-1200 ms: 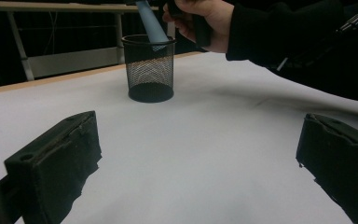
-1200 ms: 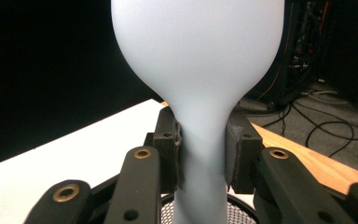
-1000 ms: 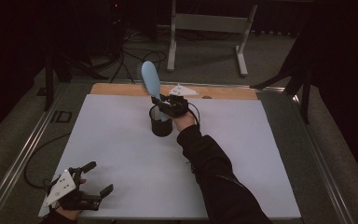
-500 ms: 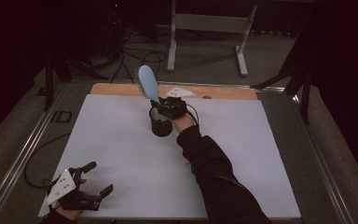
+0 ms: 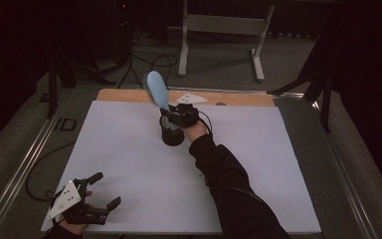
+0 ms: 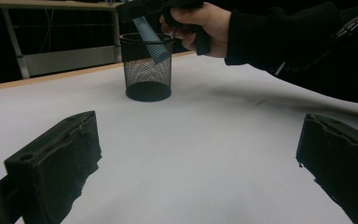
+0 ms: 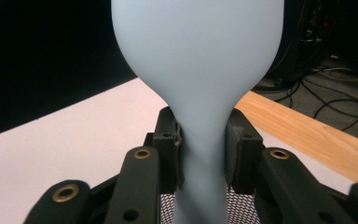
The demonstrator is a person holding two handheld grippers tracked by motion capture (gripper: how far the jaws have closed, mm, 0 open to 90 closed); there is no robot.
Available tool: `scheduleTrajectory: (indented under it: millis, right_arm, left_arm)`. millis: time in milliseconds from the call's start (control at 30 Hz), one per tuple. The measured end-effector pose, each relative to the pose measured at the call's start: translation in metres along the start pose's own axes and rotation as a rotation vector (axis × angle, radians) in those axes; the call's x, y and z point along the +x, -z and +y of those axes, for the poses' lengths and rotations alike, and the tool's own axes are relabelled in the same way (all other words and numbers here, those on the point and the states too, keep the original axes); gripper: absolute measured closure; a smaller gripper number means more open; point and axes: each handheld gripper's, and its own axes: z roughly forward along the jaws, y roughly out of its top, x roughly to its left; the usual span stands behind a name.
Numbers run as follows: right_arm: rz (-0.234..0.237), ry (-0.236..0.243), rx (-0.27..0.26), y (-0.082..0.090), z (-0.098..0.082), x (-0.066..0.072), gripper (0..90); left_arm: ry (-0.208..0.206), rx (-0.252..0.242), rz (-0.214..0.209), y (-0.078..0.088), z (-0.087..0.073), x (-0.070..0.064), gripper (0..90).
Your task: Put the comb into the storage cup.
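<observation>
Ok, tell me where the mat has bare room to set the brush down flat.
Most of the white mat is bare: the wide stretch between the mesh cup and the left gripper, and the right half beyond the sleeve. It is crowded only at the cup, where the right gripper holds the brush with its handle end in the cup.

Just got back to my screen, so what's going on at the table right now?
The right tongs are shut on the neck of a light blue hairbrush, holding it tilted with its handle end inside the black mesh cup at the far middle of the white table. The brush head sticks up above the cup's rim. Whether the handle touches the bottom can't be told. The left tongs rest open and empty at the table's near left corner.
</observation>
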Motion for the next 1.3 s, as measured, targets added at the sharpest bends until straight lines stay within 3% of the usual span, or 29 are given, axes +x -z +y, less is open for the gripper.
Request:
scheduleTrajectory:
  millis: [467,800,1000,1167,1300]
  right_arm:
    - [-0.013,-0.015,-0.001,0.004,-0.006,-0.002,65.2]
    - [0.045,-0.043,-0.065,0.011,-0.01,-0.005,57.5]
    - [0.067,-0.019,-0.058,0.013,-0.011,-0.005,58.1]
    - [0.081,-0.043,-0.093,0.017,-0.011,-0.006,54.3]
    - [0.09,-0.037,-0.082,0.018,-0.011,-0.007,53.7]
  left_arm:
    - [-0.002,0.002,0.0,-0.001,0.0,0.0,0.0]
    - [-0.005,0.003,0.002,-0.001,0.0,0.0,0.0]
    - [-0.009,0.006,0.001,-0.001,0.0,-0.001,0.0]
    - [-0.01,0.006,0.002,-0.001,0.0,-0.001,0.0]
    - [-0.011,0.007,0.002,-0.001,0.0,-0.001,0.0]
